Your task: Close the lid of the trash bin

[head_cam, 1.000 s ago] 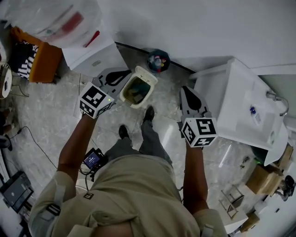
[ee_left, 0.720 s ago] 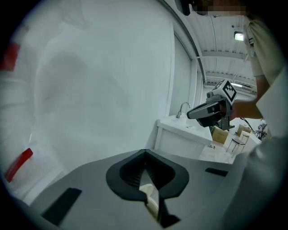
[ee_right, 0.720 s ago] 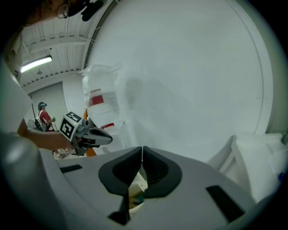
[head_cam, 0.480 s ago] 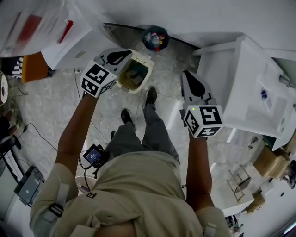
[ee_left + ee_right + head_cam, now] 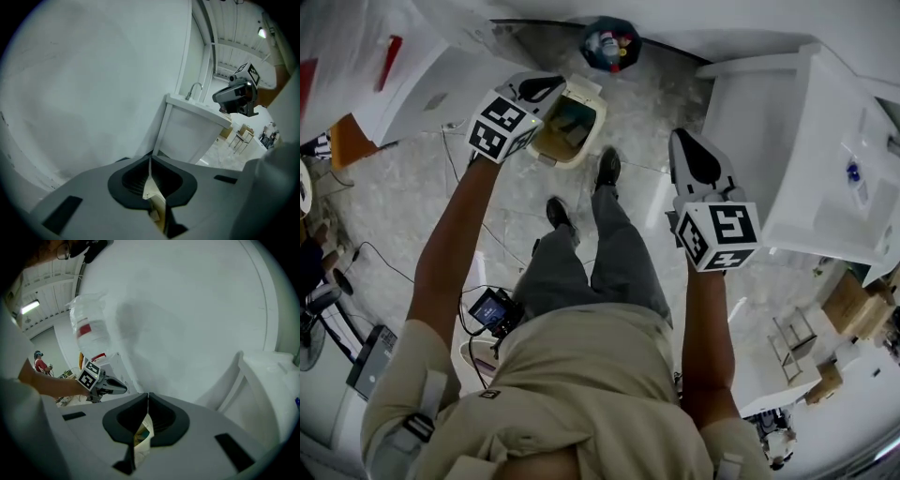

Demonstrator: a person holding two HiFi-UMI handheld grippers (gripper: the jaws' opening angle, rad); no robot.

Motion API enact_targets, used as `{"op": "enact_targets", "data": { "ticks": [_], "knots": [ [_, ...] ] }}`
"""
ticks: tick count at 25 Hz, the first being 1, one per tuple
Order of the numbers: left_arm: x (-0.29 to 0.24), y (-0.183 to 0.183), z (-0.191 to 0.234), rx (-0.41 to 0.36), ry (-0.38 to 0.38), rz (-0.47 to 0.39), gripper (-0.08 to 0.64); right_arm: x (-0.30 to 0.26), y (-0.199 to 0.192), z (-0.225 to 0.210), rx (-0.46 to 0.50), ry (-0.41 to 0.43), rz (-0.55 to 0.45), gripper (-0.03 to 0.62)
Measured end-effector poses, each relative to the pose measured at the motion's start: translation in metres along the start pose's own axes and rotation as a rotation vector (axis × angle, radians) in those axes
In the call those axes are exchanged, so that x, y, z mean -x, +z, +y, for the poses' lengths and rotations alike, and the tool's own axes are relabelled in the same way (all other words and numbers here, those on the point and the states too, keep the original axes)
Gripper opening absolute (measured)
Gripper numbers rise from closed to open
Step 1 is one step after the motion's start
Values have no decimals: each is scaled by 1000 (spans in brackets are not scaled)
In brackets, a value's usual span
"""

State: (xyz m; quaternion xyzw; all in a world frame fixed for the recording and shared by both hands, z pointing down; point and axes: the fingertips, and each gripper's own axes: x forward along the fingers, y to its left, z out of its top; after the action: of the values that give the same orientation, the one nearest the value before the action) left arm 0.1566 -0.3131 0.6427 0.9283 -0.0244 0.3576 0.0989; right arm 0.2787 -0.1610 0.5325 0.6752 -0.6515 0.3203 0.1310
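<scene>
A cream trash bin (image 5: 574, 141) stands open on the floor in front of the person's feet, with rubbish showing inside. Its lid (image 5: 584, 90) appears to be raised at the far edge, though it is hard to make out. My left gripper (image 5: 555, 84) is shut and empty, its tip over the bin's far left corner beside the lid. Through the slit between its jaws (image 5: 150, 159) a strip of the cream bin (image 5: 153, 193) shows. My right gripper (image 5: 687, 148) is shut and empty, held well to the right of the bin above bare floor. A strip of the bin (image 5: 140, 437) shows below its tip (image 5: 148, 395).
A dark round bin (image 5: 607, 44) with colourful items stands against the wall beyond the cream bin. A white sink cabinet (image 5: 811, 141) fills the right side. A white box (image 5: 417, 98) lies at the left. The person's shoes (image 5: 606, 169) are close to the bin.
Both grippers have sunk toward the floor. The left one moved from beside the bin's left side to its far left corner. Both stay shut.
</scene>
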Motion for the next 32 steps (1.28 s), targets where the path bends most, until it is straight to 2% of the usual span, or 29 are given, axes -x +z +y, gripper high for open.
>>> {"op": "enact_targets", "data": {
  "ticks": [11, 21, 28, 32],
  "knots": [
    [-59, -46, 8, 7, -36, 107, 22, -17, -39, -19, -27, -8, 59, 26],
    [-82, -85, 2, 12, -77, 210, 153, -25, -55, -19, -36, -1, 81, 26],
    [-81, -92, 3, 16, -62, 202, 153, -29, -63, -16, -40, 3, 92, 26],
    [-76, -99, 3, 23, -54, 210, 119, -32, -66, -11, -36, 11, 92, 26]
  ]
}}
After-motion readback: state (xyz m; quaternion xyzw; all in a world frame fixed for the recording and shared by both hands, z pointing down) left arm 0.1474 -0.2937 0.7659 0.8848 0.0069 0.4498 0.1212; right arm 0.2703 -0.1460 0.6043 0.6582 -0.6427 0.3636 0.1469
